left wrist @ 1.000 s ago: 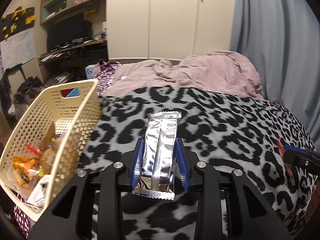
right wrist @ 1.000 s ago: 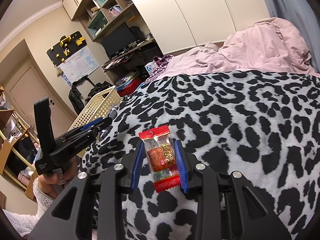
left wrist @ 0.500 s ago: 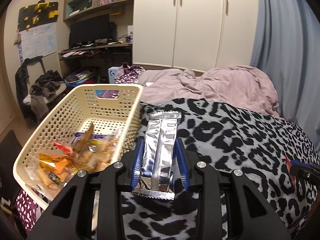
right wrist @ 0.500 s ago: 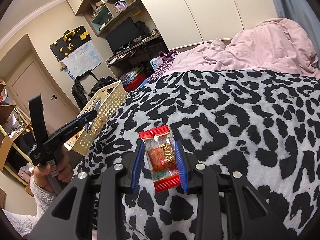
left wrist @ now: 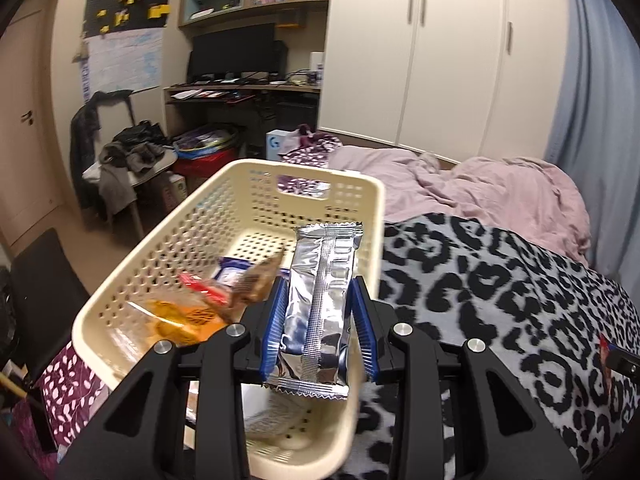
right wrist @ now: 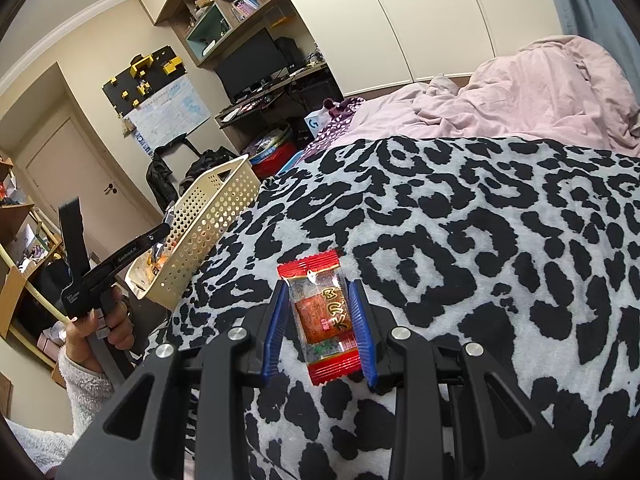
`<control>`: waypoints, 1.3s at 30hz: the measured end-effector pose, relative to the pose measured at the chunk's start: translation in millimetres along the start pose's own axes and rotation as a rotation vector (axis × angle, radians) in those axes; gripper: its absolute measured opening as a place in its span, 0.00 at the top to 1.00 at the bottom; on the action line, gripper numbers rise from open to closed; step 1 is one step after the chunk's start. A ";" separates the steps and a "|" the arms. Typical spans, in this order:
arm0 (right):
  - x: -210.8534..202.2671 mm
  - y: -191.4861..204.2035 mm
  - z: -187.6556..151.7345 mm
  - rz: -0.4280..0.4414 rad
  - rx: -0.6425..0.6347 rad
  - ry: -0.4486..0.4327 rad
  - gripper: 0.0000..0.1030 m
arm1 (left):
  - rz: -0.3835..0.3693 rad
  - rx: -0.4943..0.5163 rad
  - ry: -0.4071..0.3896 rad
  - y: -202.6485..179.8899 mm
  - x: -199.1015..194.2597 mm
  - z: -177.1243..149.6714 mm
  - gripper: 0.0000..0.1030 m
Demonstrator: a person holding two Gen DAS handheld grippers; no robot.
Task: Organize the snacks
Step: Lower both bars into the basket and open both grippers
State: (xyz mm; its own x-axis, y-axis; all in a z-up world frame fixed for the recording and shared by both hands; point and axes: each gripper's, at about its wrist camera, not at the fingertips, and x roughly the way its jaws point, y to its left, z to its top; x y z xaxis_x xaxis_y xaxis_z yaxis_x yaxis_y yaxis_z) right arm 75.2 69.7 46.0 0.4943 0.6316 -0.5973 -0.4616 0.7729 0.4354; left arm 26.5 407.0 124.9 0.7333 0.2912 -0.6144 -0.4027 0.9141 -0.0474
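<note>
My left gripper (left wrist: 318,308) is shut on a silver foil snack bar (left wrist: 320,312), held upright over the near right part of a cream perforated basket (left wrist: 168,248). Several wrapped snacks (left wrist: 208,300) lie inside the basket. My right gripper (right wrist: 322,312) is shut on a small red-edged clear snack packet (right wrist: 326,316), above the leopard-print blanket (right wrist: 480,240). In the right wrist view the basket (right wrist: 208,232) sits at the bed's left edge, and the left gripper (right wrist: 120,256), held by a hand (right wrist: 104,328), reaches over it.
A pink duvet (left wrist: 480,196) is bunched at the far end of the bed. White wardrobe doors (left wrist: 420,52) stand behind it. A desk with a monitor (left wrist: 236,60), a chair with clothes (left wrist: 124,160) and floor clutter lie left of the bed.
My left gripper has swung left with the foil bar, from over the blanket to over the basket. The right gripper has kept its packet and barely shifted.
</note>
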 end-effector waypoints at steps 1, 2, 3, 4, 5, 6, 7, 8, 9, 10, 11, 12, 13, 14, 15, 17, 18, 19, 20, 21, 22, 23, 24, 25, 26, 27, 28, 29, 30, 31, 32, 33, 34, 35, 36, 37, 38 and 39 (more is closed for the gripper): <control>0.5 0.4 0.0 0.001 -0.001 0.001 0.69 | 0.005 -0.004 -0.001 3.0 0.5 0.1 0.68; 0.9 0.6 0.3 0.002 -0.001 0.002 0.69 | 0.014 -0.010 -0.002 6.8 1.1 0.6 0.68; 1.3 0.9 0.4 0.002 -0.002 0.002 0.69 | 0.019 -0.015 -0.001 9.5 1.9 0.7 0.68; 1.8 1.1 0.7 0.003 -0.002 0.003 0.69 | 0.020 -0.019 -0.001 12.0 2.3 0.6 0.68; 2.4 1.2 0.8 0.003 -0.002 0.003 0.69 | 0.023 -0.026 0.000 15.0 3.1 0.6 0.68; 2.8 1.3 0.8 0.003 -0.002 0.004 0.69 | 0.027 -0.028 0.002 16.9 3.7 0.2 0.68; 2.3 1.2 0.8 0.003 -0.001 0.004 0.69 | 0.029 -0.030 0.004 17.3 4.4 -0.2 0.68; 2.6 1.4 0.8 0.003 -0.001 0.004 0.69 | 0.030 -0.032 0.005 18.5 5.4 -0.5 0.68; 2.9 1.5 0.8 0.002 -0.001 0.005 0.69 | 0.031 -0.033 0.006 18.6 6.3 -0.7 0.68; 3.0 2.0 0.2 0.002 -0.001 0.005 0.69 | 0.033 -0.032 0.008 19.5 6.8 -1.0 0.68; 3.1 2.2 0.2 0.002 -0.002 0.004 0.69 | 0.035 -0.034 0.010 20.2 8.2 -1.4 0.68; 3.5 2.7 0.2 0.002 -0.002 0.005 0.69 | 0.036 -0.035 0.012 20.0 9.5 -1.6 0.68; 3.0 2.1 0.3 0.002 -0.002 0.004 0.69 | 0.039 -0.037 0.016 21.0 10.9 -2.1 0.68; 3.1 2.2 0.3 0.003 -0.002 0.004 0.69 | 0.043 -0.039 0.019 21.2 12.6 -2.4 0.66; 4.0 2.9 0.0 0.003 -0.003 0.005 0.69 | 0.047 -0.043 0.024 23.0 14.3 -2.7 0.66; 5.6 3.8 -0.5 0.004 -0.004 0.006 0.69 | 0.054 -0.049 0.029 25.1 16.1 -3.3 0.66; 6.3 4.2 -0.9 0.004 -0.005 0.006 0.69 | 0.056 -0.053 0.031 26.4 16.6 -3.5 0.66; 6.4 4.4 -0.9 0.004 -0.005 0.007 0.69 | 0.056 -0.057 0.033 27.3 17.2 -3.6 0.62; 6.2 4.3 -0.8 0.003 -0.004 0.007 0.69 | 0.056 -0.064 0.033 28.5 17.1 -3.2 0.49; 7.1 5.0 -1.0 0.004 -0.005 0.007 0.69 | 0.061 -0.071 0.027 29.6 16.0 -2.7 0.39; 7.0 5.1 -1.0 0.004 -0.005 0.007 0.69 | 0.069 -0.076 0.017 30.7 14.3 -2.5 0.36; 7.2 5.3 -1.0 0.003 -0.005 0.007 0.69 | 0.077 -0.079 0.007 31.9 11.9 -2.4 0.33; 8.0 6.0 -1.2 0.004 -0.006 0.008 0.69 | 0.076 -0.082 0.003 33.0 10.3 -2.1 0.29; 9.2 7.0 -1.3 0.005 -0.007 0.010 0.69 | 0.074 -0.088 -0.002 34.9 8.0 -1.7 0.25; 10.1 8.1 -1.4 0.005 -0.008 0.010 0.69 | 0.078 -0.094 -0.008 36.4 5.9 -1.6 0.15; 11.0 9.1 -0.6 0.006 -0.010 0.011 0.69 | 0.082 -0.099 -0.014 38.1 4.1 -1.8 0.07; 12.3 11.0 -0.6 0.008 -0.012 0.012 0.69 | 0.088 -0.107 -0.022 40.5 1.5 -2.2 0.05; 12.8 12.3 0.0 0.009 -0.014 0.013 0.69 | 0.095 -0.118 -0.029 44.3 -1.9 -2.8 0.03; 14.1 14.6 0.6 0.011 -0.018 0.015 0.69 | 0.099 -0.126 -0.030 47.3 -3.4 -3.0 0.03; 15.4 17.1 1.7 0.014 -0.023 0.016 0.69 | 0.104 -0.136 -0.027 50.9 -4.8 -3.4 0.03; 15.7 18.2 2.9 0.015 -0.026 0.017 0.69 | 0.110 -0.153 -0.022 55.9 -6.3 -4.0 0.03; 17.5 22.5 4.0 0.020 -0.033 0.017 0.69 | 0.114 -0.166 -0.020 60.9 -7.7 -4.7 0.03; 17.8 24.0 5.8 0.023 -0.037 0.017 0.69 | 0.120 -0.181 -0.019 65.3 -8.9 -5.7 0.03; 20.1 27.9 7.5 0.028 -0.045 0.019 0.69 | 0.138 -0.204 -0.019 72.5 -11.2 -6.9 0.03; 22.4 32.3 8.9 0.033 -0.052 0.020 0.69 | 0.150 -0.216 -0.021 76.7 -12.6 -7.9 0.03; 25.2 37.4 10.8 0.039 -0.061 0.022 0.69 | 0.158 -0.225 -0.022 80.3 -14.2 -8.9 0.03; 26.6 40.2 13.2 0.045 -0.068 0.023 0.69 | 0.169 -0.239 -0.025 85.6 -16.2 -10.1 0.03; 29.4 45.7 14.9 0.052 -0.077 0.025 0.69 | 0.174 -0.245 -0.026 87.7 -16.2 -10.3 0.03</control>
State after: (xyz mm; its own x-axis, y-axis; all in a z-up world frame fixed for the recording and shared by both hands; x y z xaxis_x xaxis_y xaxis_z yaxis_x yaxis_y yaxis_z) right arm 79.6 124.5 58.4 0.4497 0.6686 -0.5922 -0.5424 0.7312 0.4136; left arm -26.3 479.5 122.6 0.6542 0.4477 -0.6096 -0.6413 0.7556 -0.1333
